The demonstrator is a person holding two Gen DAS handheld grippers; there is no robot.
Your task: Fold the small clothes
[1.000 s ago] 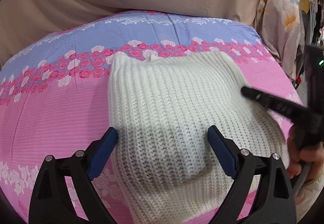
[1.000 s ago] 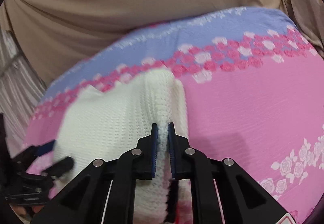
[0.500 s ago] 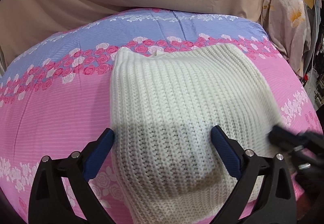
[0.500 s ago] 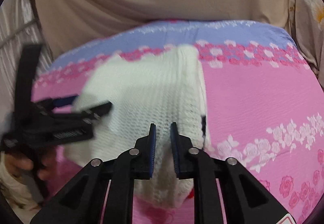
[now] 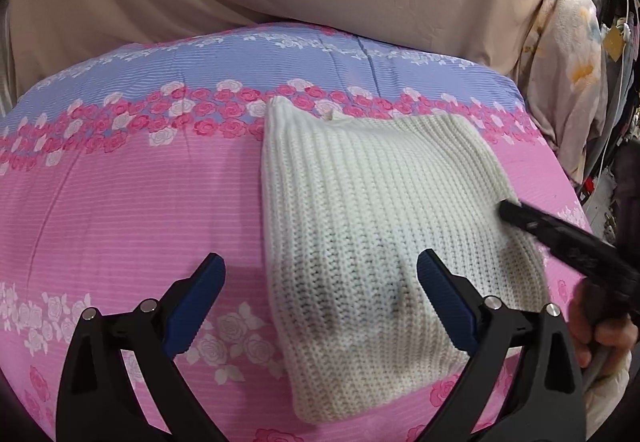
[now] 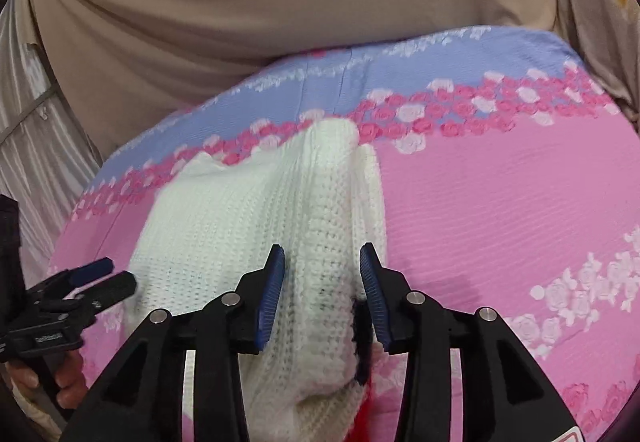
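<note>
From the left wrist camera, the white knit garment [image 5: 384,218] is lying folded on the pink floral bedspread [image 5: 132,202], its long axis running from the near edge away toward the band of roses at the far side. The left gripper [image 5: 320,282] is hovering above the near end with its jaws spread wide, holding nothing; the garment's left edge is falling between the two fingers, so most of the knit is sitting to the right of centre. Over at the right, the right gripper [image 5: 560,238] is reaching in low against the garment's right edge.

Now from the right wrist camera, the right gripper [image 6: 322,282] is standing partly open, its two fingers straddling a raised ridge of the knit [image 6: 312,234] that is running straight away from it. Whether the pads are touching the wool, I cannot tell. A thinner layer is peeking out just right of that ridge. The left gripper [image 6: 100,278] is waiting at the far left, beside the garment's other edge.

The right hand is looking nearer to a grip; any coming fold is likely turning across that long axis.
</note>
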